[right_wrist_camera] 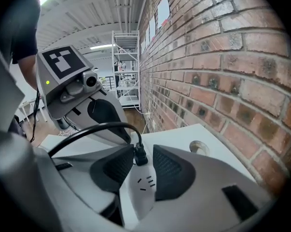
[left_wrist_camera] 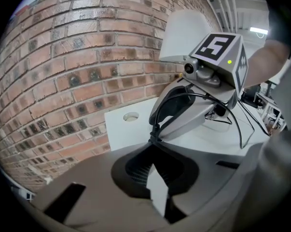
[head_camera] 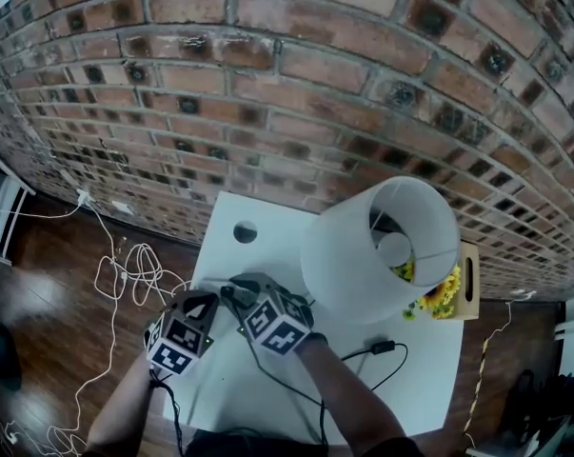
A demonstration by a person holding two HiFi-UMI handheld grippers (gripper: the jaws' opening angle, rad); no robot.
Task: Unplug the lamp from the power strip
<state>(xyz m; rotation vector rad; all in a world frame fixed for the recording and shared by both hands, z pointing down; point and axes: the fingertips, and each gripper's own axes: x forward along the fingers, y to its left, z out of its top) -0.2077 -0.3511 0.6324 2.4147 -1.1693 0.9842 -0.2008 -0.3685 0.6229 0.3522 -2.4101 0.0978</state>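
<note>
A black plug point(right_wrist_camera: 138, 154) stands in the white power strip point(right_wrist_camera: 144, 190), and its black cord arcs up and to the left. My right gripper point(right_wrist_camera: 136, 161) is open, with the plug between its ribbed pads and a gap on the right side. My left gripper point(left_wrist_camera: 155, 170) is shut on the strip's point(left_wrist_camera: 159, 190) other end. In the left gripper view the right gripper's body point(left_wrist_camera: 184, 115) is just ahead. The head view shows both marker cubes, left point(head_camera: 182, 336) and right point(head_camera: 279, 327), close together at the table's front left, with the lamp's white shade point(head_camera: 363, 255) behind them.
The white table point(head_camera: 277, 222) has a round cable hole point(head_camera: 246, 231) near the brick wall. A wooden tray point(head_camera: 469, 279) with yellow flowers point(head_camera: 439, 298) sits behind the lamp. A black cord with an inline switch point(head_camera: 382, 347) lies at the right. White cables point(head_camera: 125, 274) sprawl on the floor at the left.
</note>
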